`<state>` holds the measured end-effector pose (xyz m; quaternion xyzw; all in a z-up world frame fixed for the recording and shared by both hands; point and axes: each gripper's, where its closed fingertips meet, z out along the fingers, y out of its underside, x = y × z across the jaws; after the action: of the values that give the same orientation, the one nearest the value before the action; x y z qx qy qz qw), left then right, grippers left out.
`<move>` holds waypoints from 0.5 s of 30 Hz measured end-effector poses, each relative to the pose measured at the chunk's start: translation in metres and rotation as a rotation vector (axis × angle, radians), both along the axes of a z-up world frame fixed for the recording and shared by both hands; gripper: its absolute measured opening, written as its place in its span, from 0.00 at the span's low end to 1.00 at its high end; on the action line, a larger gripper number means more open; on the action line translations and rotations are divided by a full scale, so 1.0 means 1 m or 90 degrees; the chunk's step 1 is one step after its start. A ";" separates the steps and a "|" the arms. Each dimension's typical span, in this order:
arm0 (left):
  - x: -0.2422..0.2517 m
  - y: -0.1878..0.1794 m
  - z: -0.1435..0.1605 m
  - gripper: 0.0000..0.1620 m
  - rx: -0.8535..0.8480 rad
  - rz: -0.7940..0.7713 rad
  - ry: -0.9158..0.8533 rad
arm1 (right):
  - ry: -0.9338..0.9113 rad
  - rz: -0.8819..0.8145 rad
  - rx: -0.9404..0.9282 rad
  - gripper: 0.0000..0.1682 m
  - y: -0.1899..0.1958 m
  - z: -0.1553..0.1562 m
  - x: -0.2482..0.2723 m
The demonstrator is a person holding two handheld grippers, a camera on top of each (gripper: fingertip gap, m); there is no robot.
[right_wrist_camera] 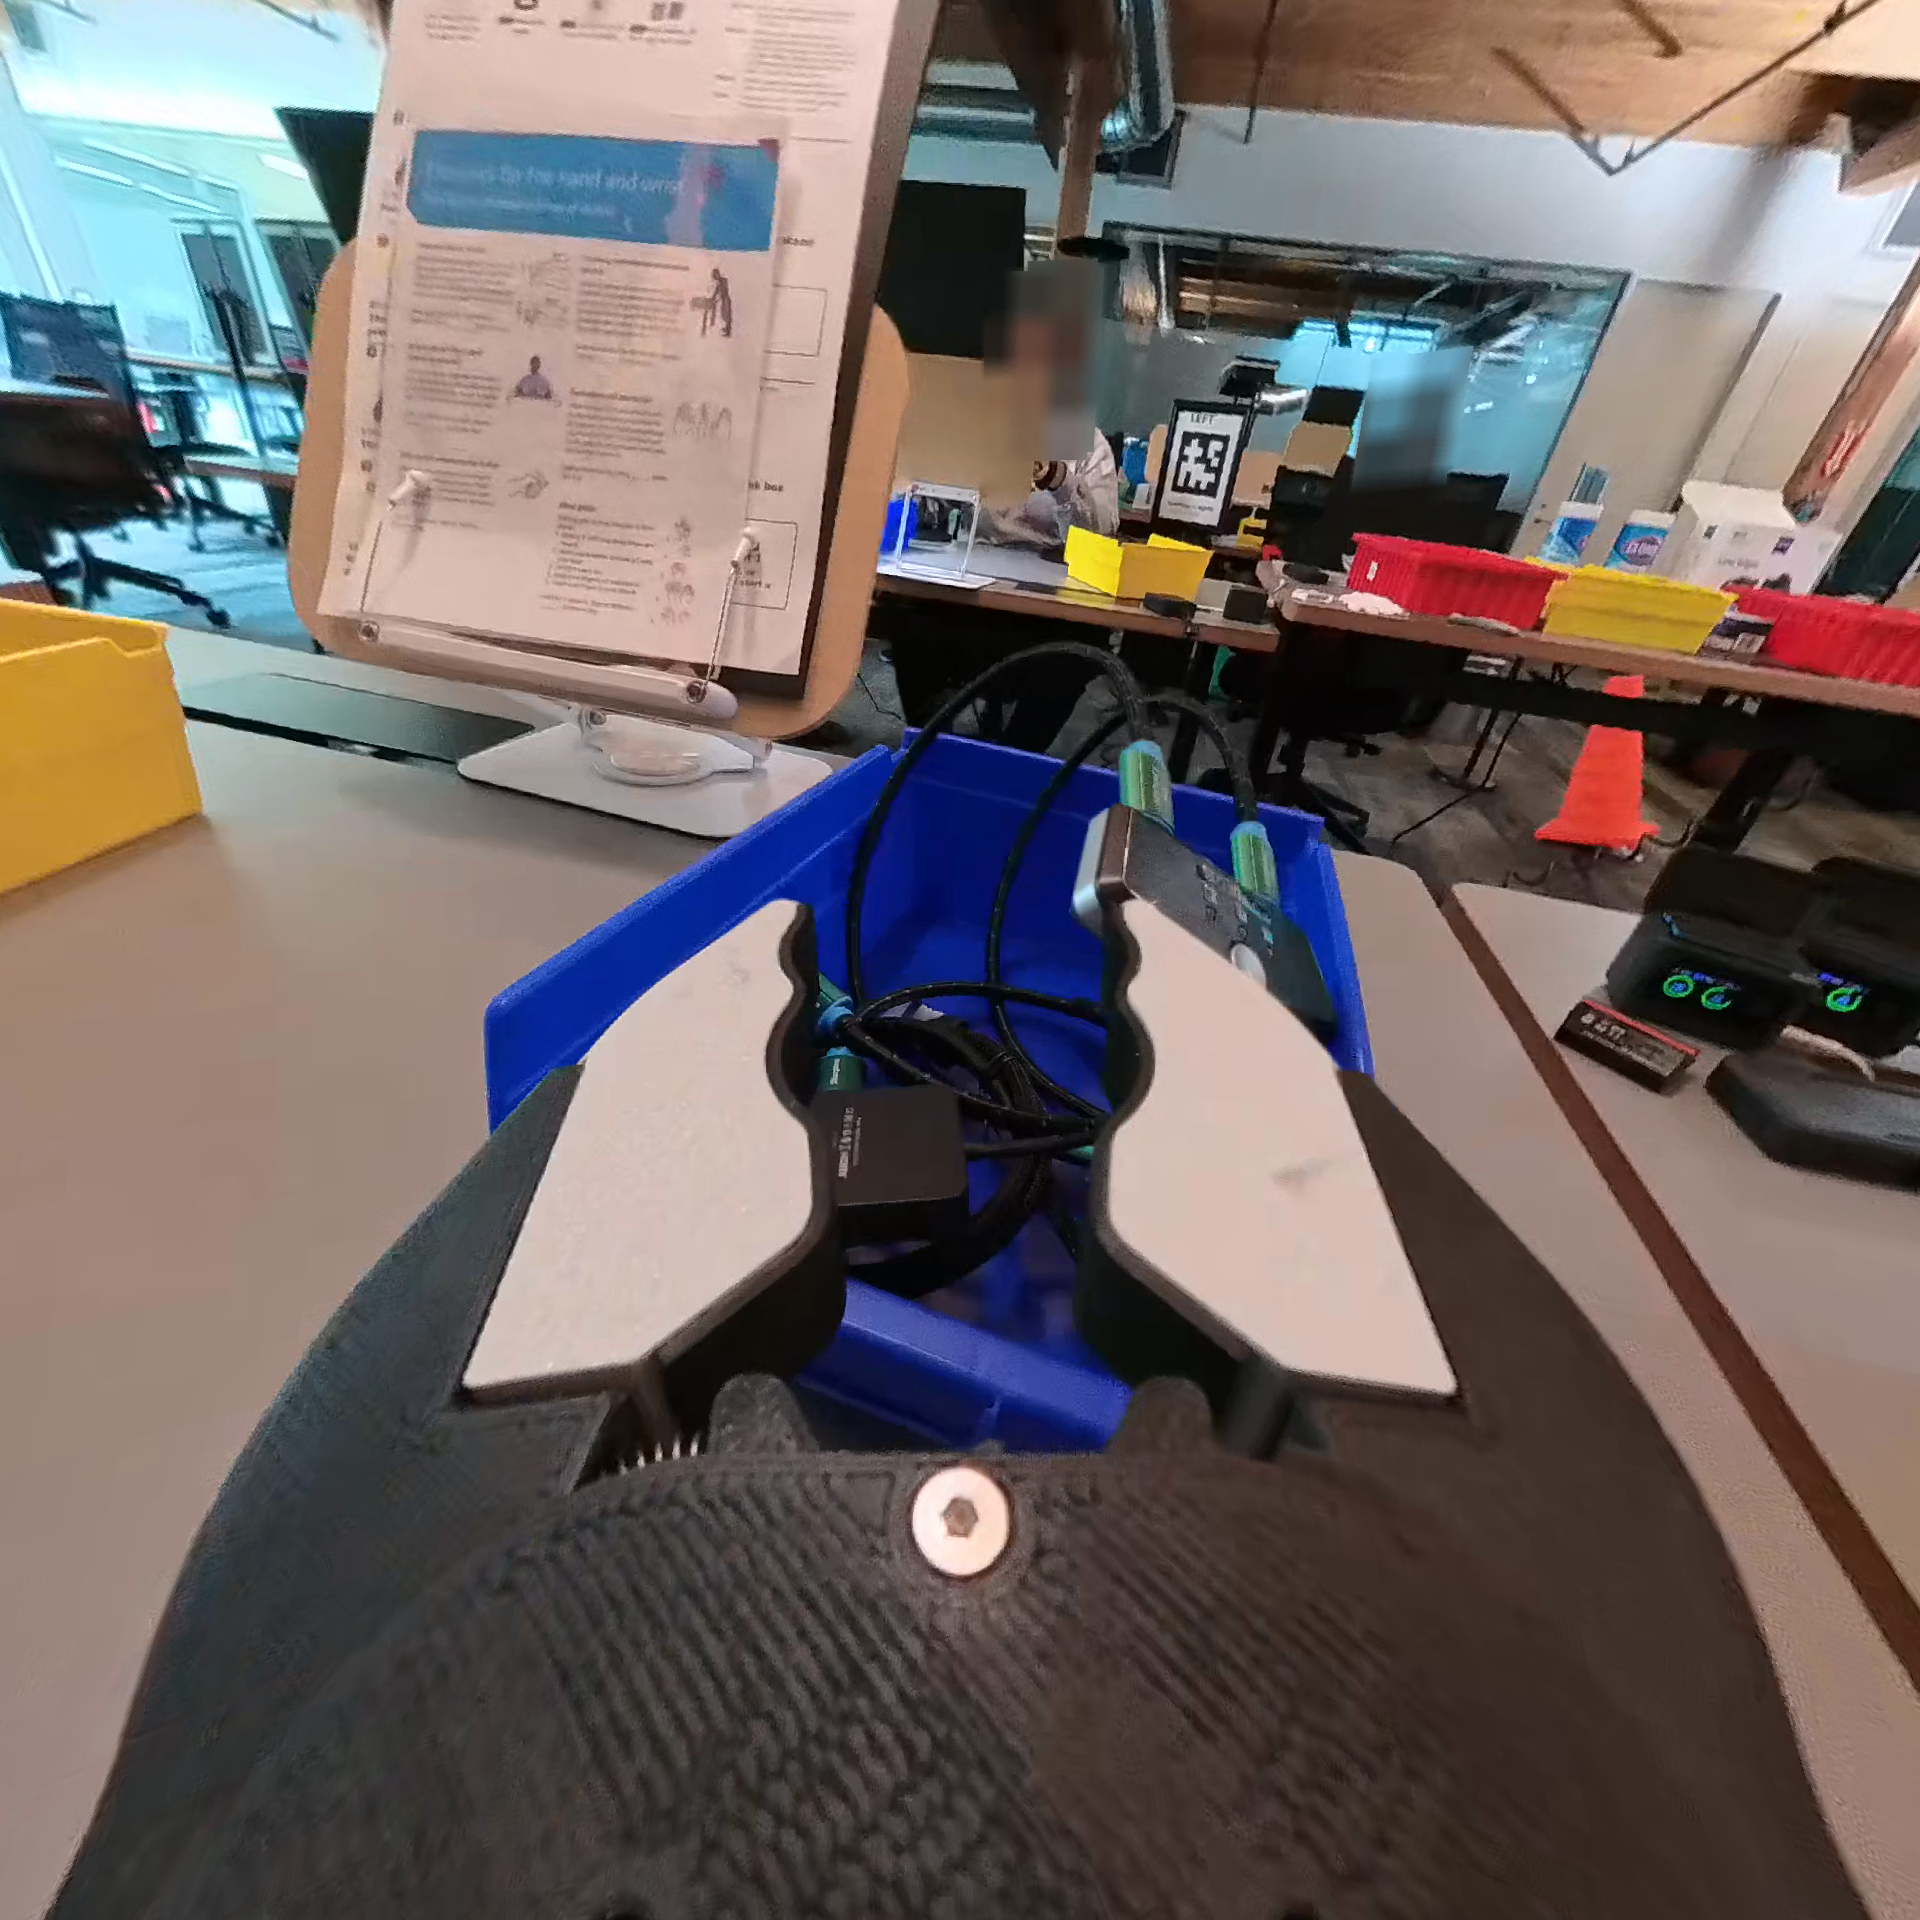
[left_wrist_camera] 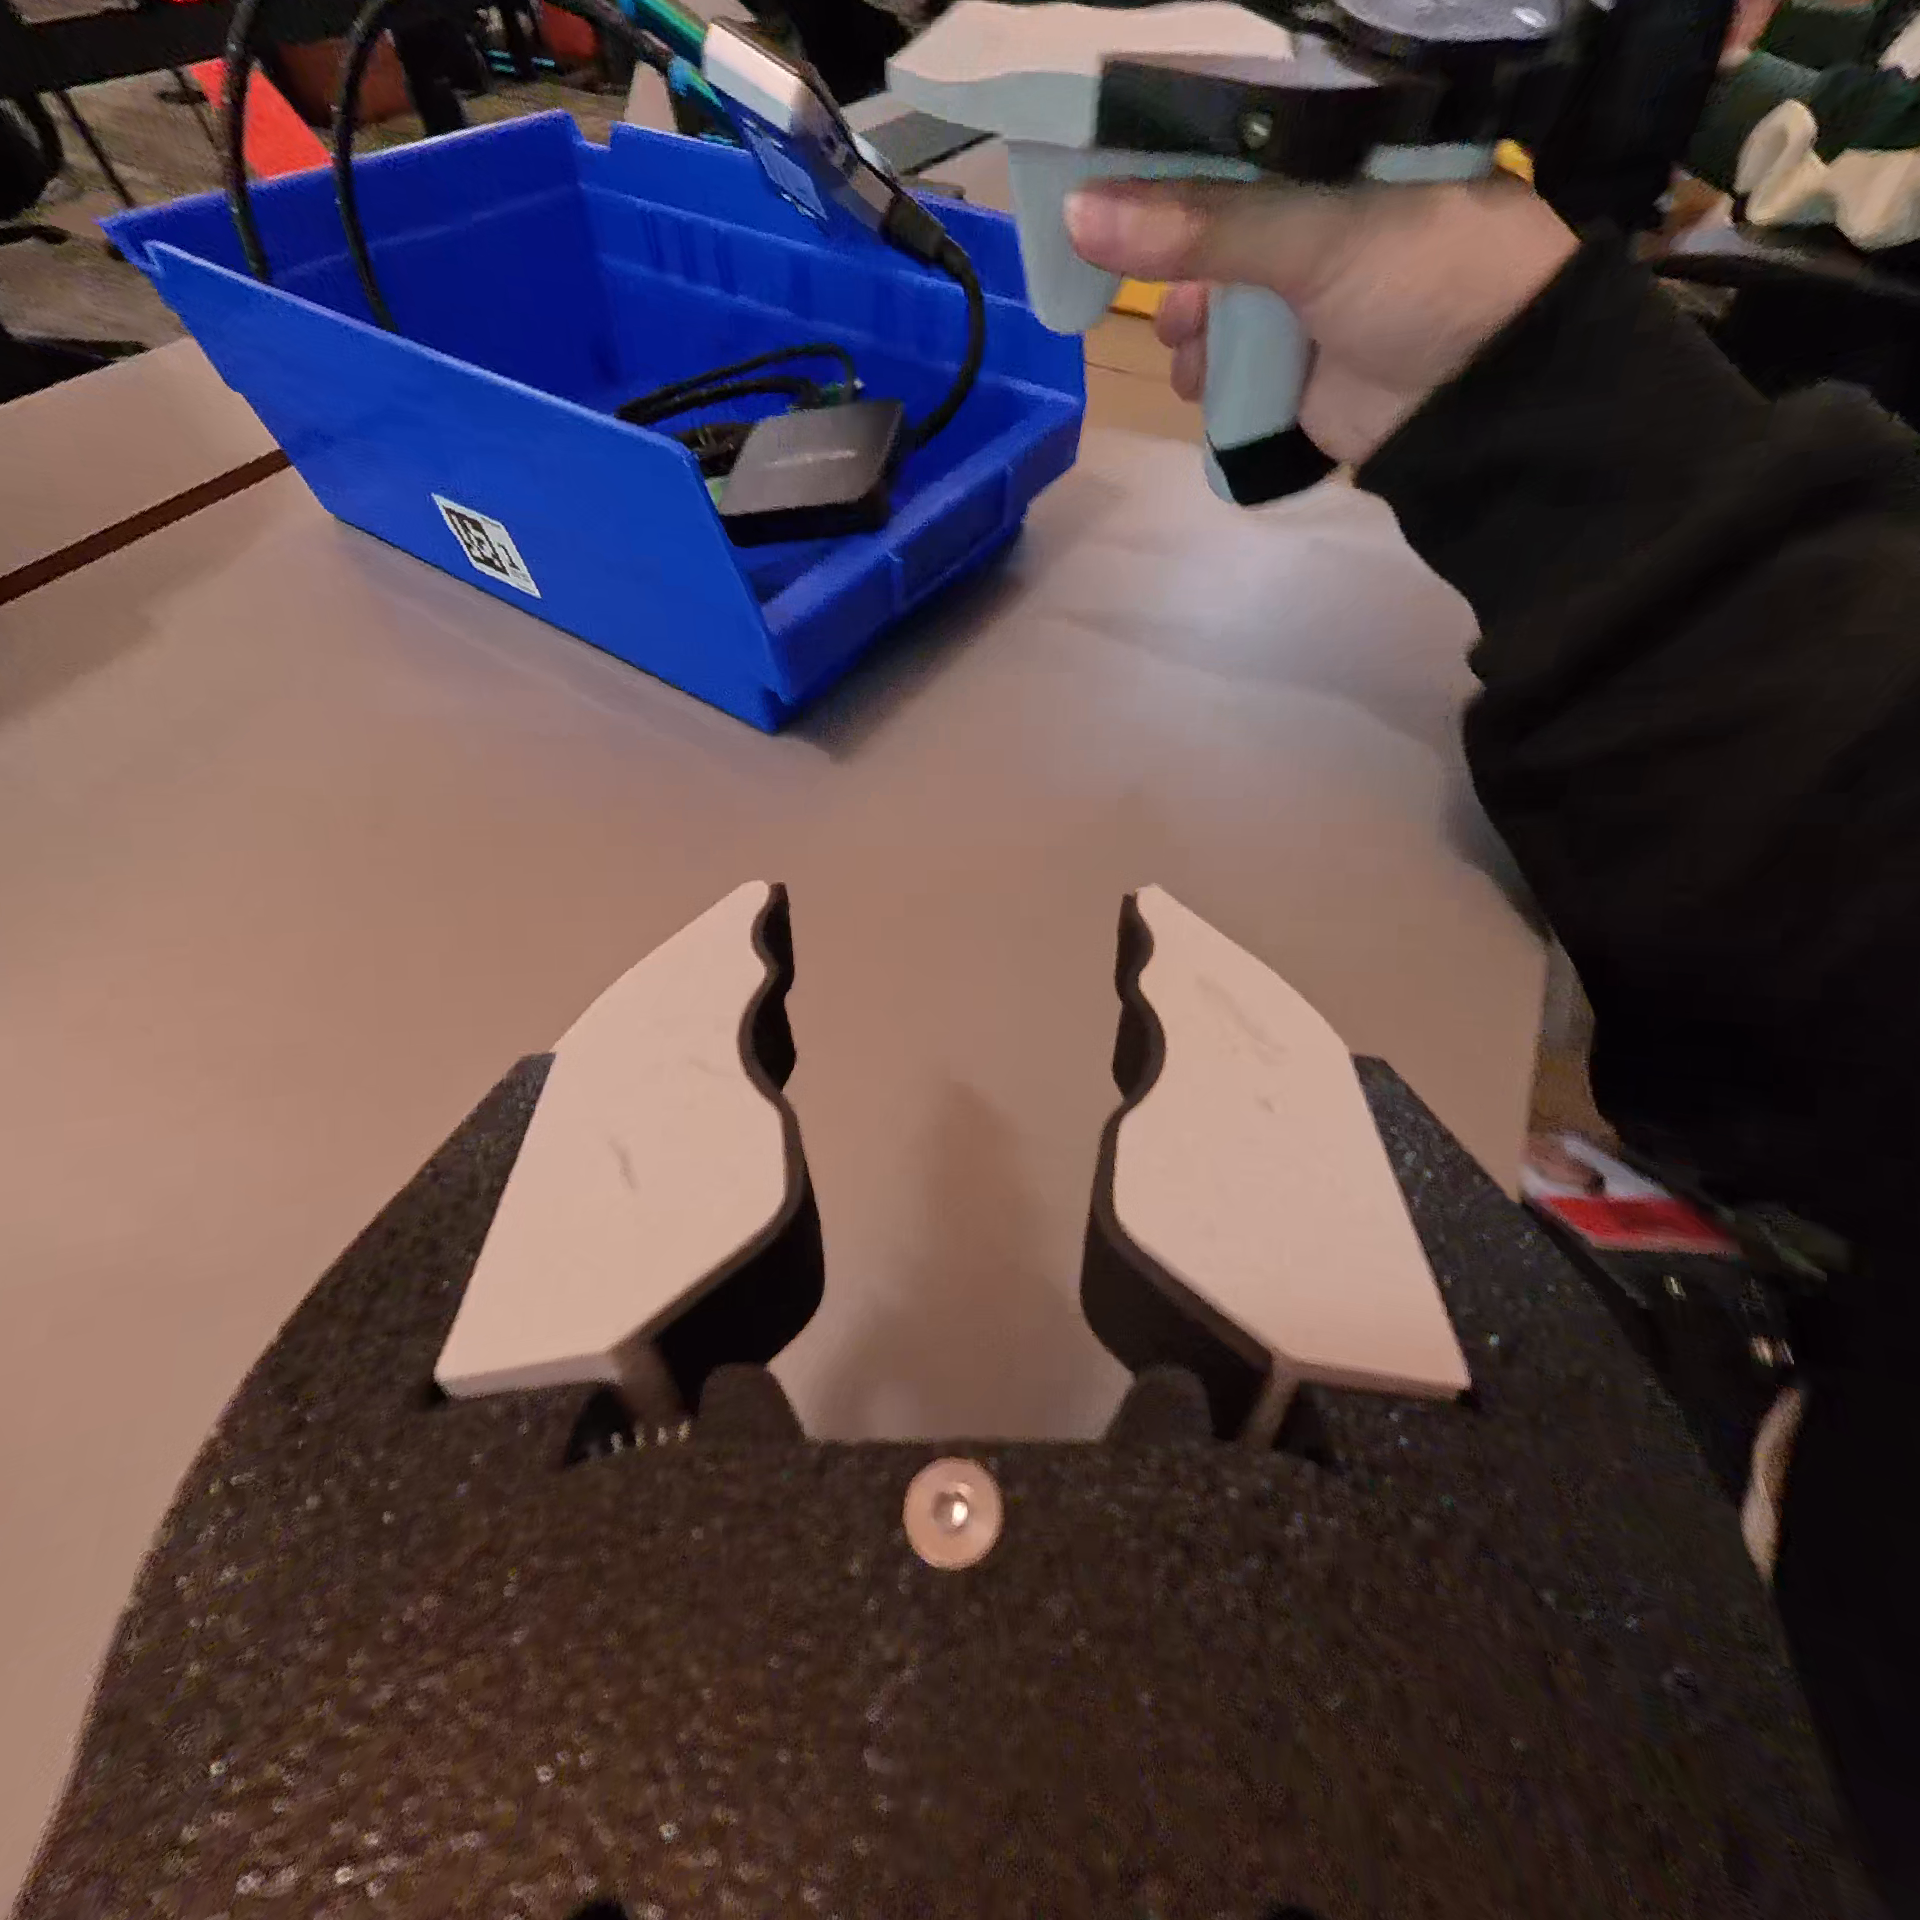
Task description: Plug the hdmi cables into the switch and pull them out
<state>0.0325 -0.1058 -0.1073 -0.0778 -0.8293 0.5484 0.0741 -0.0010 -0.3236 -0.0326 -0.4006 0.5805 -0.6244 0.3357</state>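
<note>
The left gripper (left_wrist_camera: 954, 909) is open and empty, low over the bare desk (left_wrist_camera: 312, 831). The right gripper (right_wrist_camera: 961, 920) is open too, above the blue bin (right_wrist_camera: 644, 935). A switch (right_wrist_camera: 1205, 894) with two green plugs (right_wrist_camera: 1143, 784) leans on the bin's far right wall. A black box (right_wrist_camera: 899, 1153) and cables (right_wrist_camera: 997, 1039) lie inside.

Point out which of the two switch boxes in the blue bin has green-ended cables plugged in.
The silver-edged switch propped on the bin's far rim; the black square box lies flat on the bottom.
</note>
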 end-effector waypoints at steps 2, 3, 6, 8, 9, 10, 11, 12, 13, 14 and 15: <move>0.008 -0.027 0.003 0.39 0.000 0.045 0.005 | -0.007 0.002 0.016 0.31 -0.002 -0.001 -0.001; 0.014 -0.042 0.003 0.41 0.003 0.072 0.002 | -0.014 0.008 0.018 0.31 0.000 0.002 -0.001; 0.023 -0.095 0.003 0.50 0.008 0.124 0.016 | -0.054 0.028 0.020 0.30 0.008 0.016 0.000; 0.026 -0.131 0.006 0.54 0.003 0.146 0.025 | -0.080 0.049 0.018 0.29 0.017 0.027 0.000; 0.031 -0.146 0.005 0.55 0.006 0.165 0.017 | -0.088 0.057 0.016 0.29 0.021 0.032 0.000; 0.038 -0.159 0.002 0.56 0.013 0.191 0.004 | -0.094 0.064 0.013 0.29 0.024 0.036 0.000; 0.045 -0.170 -0.003 0.56 0.022 0.212 -0.017 | -0.098 0.070 0.007 0.29 0.028 0.040 0.001; 0.052 -0.178 -0.010 0.53 0.032 0.228 -0.044 | -0.100 0.076 0.001 0.29 0.031 0.043 0.001; 0.057 -0.182 -0.017 0.44 0.042 0.234 -0.067 | -0.101 0.082 -0.004 0.29 0.034 0.046 0.001; 0.059 -0.184 -0.021 0.27 0.040 0.227 -0.071 | -0.103 0.088 -0.010 0.29 0.038 0.049 0.001; 0.062 -0.183 -0.021 0.23 0.024 0.232 -0.057 | -0.105 0.093 -0.015 0.29 0.041 0.052 0.001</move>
<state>0.0948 -0.2887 -0.1285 0.0511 -0.8421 0.5333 -0.0620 0.0002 -0.2830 0.0198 -0.3930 0.5127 -0.6360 0.4221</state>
